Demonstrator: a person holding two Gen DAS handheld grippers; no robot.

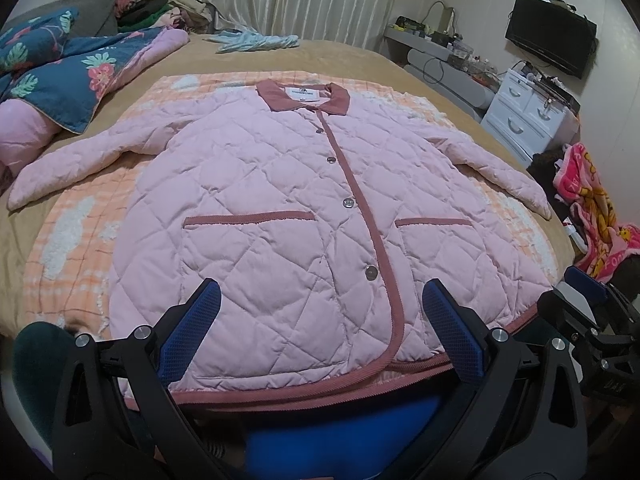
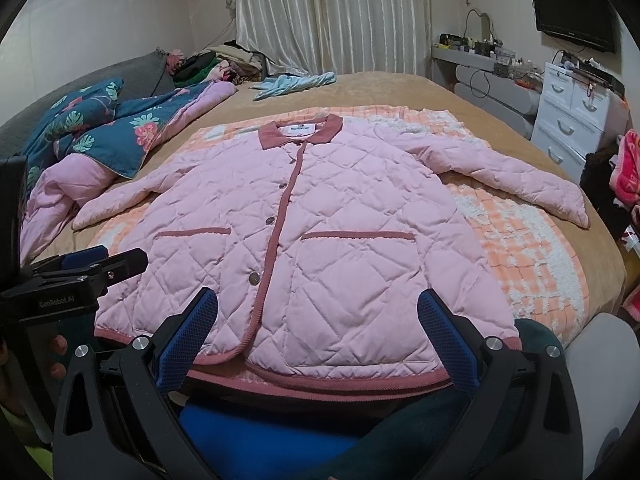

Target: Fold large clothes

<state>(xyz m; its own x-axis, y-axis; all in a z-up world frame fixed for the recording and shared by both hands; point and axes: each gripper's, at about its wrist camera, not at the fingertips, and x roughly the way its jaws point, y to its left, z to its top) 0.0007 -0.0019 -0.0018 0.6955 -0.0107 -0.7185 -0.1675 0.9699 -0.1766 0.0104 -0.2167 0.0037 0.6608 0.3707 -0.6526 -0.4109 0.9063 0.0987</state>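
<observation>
Quilted pink jacket [image 1: 280,208] lying flat and buttoned on the bed [image 1: 340,56], collar away, hem nearest both gaping, empty tongs, left [image 1: 320,332] and right [image 2: 318,332], equally near the hem.

1. "GenRobot.AI" in pale letters on the black body of the left gripper [image 2: 102,258], seen off to the left of the right gripper's jaws (last letters faint).
2. Dark upside-down lettering on the black body of the right gripper [image 1: 586,280], off to the right of the left gripper's jaws; not readable.
3. White label with a small dark logo and one line of print inside the collar of the pink quilted jacket [image 1: 280,208], far ahead of both pairs of jaws; too small to read.
4. Yellow letters on the pink cartoon blanket [image 1: 592,204], right of the jaws; broken, unreadable.
</observation>
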